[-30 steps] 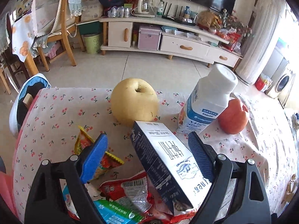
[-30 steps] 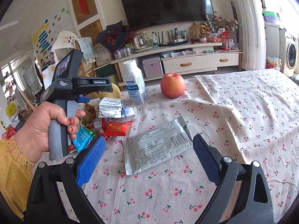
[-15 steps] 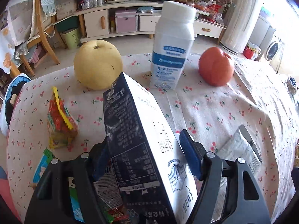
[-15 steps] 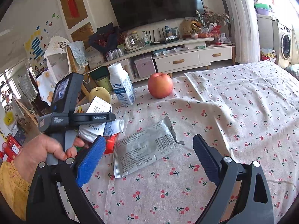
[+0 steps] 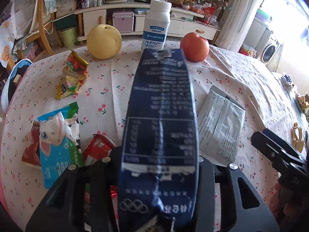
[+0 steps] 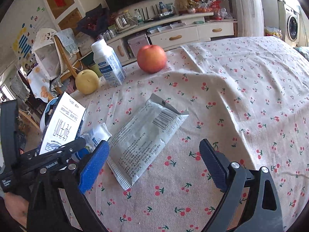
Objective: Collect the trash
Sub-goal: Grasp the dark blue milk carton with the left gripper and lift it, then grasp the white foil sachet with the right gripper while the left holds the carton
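My left gripper (image 5: 158,166) is shut on a dark blue milk carton (image 5: 160,127) and holds it lifted above the table; the carton hides the fingertips. The carton (image 6: 61,125) and the left gripper body (image 6: 38,162) also show at the left of the right wrist view. My right gripper (image 6: 152,164) is open and empty, just above a flat silver pouch (image 6: 146,135), which also shows in the left wrist view (image 5: 220,123). Loose wrappers lie at the left: a yellow-red one (image 5: 73,75), a blue pig-print one (image 5: 56,147), a red one (image 5: 98,148).
A yellow pear (image 5: 104,41), a white bottle (image 5: 157,25) and a red apple (image 5: 195,46) stand at the table's far edge. The cherry-print cloth (image 6: 241,96) stretches to the right. A chair, a green bin and a TV cabinet lie beyond.
My left gripper closed on the milk carton and lifted it off the wrapper pile, tipping it forward. My right gripper moved lower and closer to the silver pouch, still open.
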Demonstrator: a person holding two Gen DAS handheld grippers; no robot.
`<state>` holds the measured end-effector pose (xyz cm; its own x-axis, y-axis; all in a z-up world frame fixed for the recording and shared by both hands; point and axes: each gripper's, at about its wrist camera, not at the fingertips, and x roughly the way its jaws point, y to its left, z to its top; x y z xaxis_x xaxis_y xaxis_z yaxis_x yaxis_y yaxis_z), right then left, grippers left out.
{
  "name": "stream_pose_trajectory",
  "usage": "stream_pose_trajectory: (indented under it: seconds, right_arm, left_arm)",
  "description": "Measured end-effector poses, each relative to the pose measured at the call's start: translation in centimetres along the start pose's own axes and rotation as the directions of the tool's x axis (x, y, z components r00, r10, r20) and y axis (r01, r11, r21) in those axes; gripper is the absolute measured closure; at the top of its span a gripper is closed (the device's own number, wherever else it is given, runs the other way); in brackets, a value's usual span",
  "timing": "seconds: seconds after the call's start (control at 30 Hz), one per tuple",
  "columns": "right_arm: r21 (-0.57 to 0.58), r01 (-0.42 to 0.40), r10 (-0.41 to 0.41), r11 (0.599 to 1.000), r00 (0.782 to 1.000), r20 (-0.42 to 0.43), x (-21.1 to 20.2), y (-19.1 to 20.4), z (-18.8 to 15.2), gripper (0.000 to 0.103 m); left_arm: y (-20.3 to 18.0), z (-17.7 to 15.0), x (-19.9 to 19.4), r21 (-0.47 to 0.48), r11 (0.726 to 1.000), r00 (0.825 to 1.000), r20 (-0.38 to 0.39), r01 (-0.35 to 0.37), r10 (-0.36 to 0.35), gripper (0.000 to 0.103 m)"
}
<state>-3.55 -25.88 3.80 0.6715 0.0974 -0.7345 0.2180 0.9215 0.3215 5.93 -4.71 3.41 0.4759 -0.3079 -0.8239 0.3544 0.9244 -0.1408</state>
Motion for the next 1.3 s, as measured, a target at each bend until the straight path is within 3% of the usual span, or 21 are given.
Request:
stream_pose_trajectory:
  seconds: [0.07, 0.53, 0.7, 0.8, 0.97, 1.13, 1.2, 1.3]
  right_arm:
    - [0.008, -0.005, 0.005, 1.0, 1.0, -0.006, 0.4, -0.1, 0.1, 0.01]
    - [0.044, -0.026, 0.026, 0.999, 1.0, -0.01, 3.9, 0.8, 0.5, 0.008]
    - [-0.016, 0.019, -0.019, 1.0, 1.0, -0.003, 5.3, 2.1, 1.3, 0.007]
    - [-0.069, 0.04, -0.041, 0.997, 0.999, -0.014, 6.2, 2.9, 1.8, 0.007]
    - [-0.227, 0.117, -0.131, 0.967, 0.99, -0.044, 8.0, 4.9, 2.3, 0.007]
    - [-0.289, 0.115, -0.137, 0.95, 0.989, -0.059, 8.5, 5.5, 2.0, 0.007]
    - [-0.315, 0.101, -0.128, 0.944, 0.99, -0.065, 8.5, 6.0, 1.9, 0.009]
    - [-0.346, 0.089, -0.115, 0.934, 0.992, -0.054, 8.1, 6.6, 1.5, 0.023]
  left_arm:
    - [0.3, -0.3, -0.9, -0.022, 1.0, 1.0, 0.024, 0.009, -0.008, 0.07]
    - [2.1, -5.0, -7.5, -0.071, 0.997, 0.99, 0.138, 0.042, -0.032, 0.07]
    - [4.7, -7.1, -8.7, -0.128, 0.991, 0.981, 0.19, 0.046, -0.02, 0.07]
    - [5.6, -7.4, -8.1, -0.127, 0.991, 0.983, 0.183, 0.045, -0.021, 0.07]
    - [7.1, -7.4, -8.1, -0.14, 0.988, 0.98, 0.195, 0.067, -0.039, 0.07]
    - [7.7, -7.5, -8.3, -0.145, 0.986, 0.977, 0.208, 0.078, -0.047, 0.07]
    - [8.0, -7.6, -8.3, -0.155, 0.984, 0.977, 0.206, 0.089, -0.056, 0.07]
    - [8.4, -7.6, -8.3, -0.155, 0.983, 0.977, 0.205, 0.099, -0.066, 0.07]
